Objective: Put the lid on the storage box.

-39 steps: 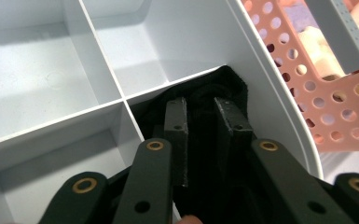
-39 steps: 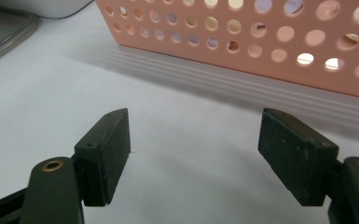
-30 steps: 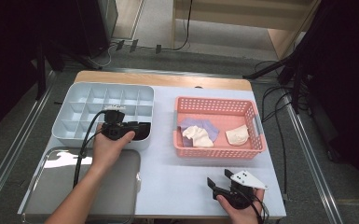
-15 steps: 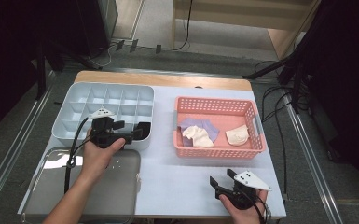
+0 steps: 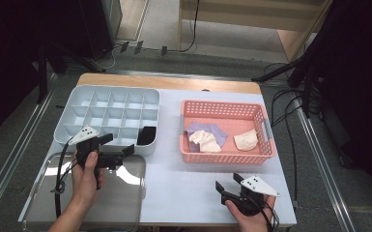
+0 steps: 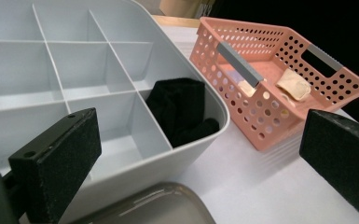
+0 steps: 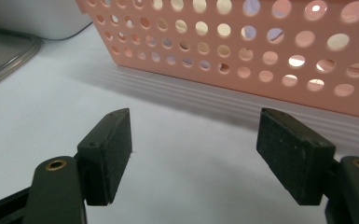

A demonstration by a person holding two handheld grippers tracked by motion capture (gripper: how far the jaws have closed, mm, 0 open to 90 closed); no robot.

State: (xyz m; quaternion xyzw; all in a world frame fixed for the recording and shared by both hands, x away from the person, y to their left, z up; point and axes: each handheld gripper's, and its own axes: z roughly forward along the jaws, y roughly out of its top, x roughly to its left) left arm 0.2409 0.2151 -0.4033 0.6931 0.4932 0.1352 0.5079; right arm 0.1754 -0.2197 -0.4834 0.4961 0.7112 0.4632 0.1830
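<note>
Both grippers gape empty: left gripper jaws just opened, black sock released. At the basket's six o'clock, a limp, light cream sock, probably best pinched mid-fold; right gripper waits.

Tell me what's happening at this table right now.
A person is sorting socks from the pink basket into the grey divided tray. A black sock lies in the tray's near-right compartment; the left gripper, jaws just opened and empty, is beside it. The right gripper waits open near the basket.
</note>
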